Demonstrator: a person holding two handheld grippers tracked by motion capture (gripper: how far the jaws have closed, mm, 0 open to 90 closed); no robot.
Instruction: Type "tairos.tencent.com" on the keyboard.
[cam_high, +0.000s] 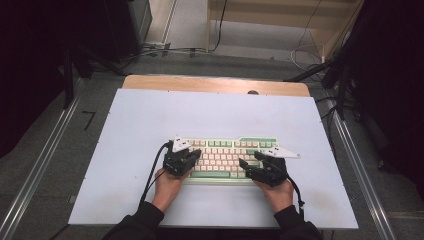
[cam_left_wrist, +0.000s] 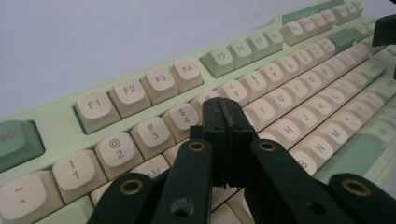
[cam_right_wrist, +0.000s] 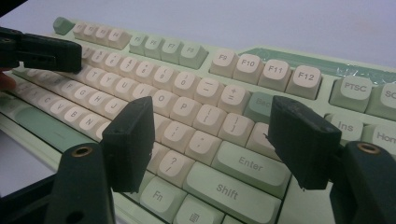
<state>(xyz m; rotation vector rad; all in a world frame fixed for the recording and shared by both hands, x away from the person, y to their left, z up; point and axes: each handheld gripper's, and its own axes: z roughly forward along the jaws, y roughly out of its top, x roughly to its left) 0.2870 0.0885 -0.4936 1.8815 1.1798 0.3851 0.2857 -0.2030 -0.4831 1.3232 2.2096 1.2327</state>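
Observation:
A pale green keyboard (cam_high: 225, 145) with cream keys lies near the front middle of the white table top. My left gripper (cam_high: 198, 152) rests over its left part. In the left gripper view its jaws (cam_left_wrist: 225, 116) are pressed together with nothing between them, above the number row near the 5 key. My right gripper (cam_high: 251, 159) hovers over the keyboard's right part. In the right gripper view it (cam_right_wrist: 215, 140) stands open, its two pads spread above the keys around P and Enter, holding nothing. The left gripper's tip (cam_right_wrist: 44, 53) shows at the far left of that view.
A white sheet (cam_high: 150, 115) covers the table, whose wooden edge (cam_high: 210, 84) shows at the back. Metal rails (cam_high: 45, 160) run along both sides. Cables (cam_high: 165, 50) lie on the floor beyond the table. Dark curtains stand at left and right.

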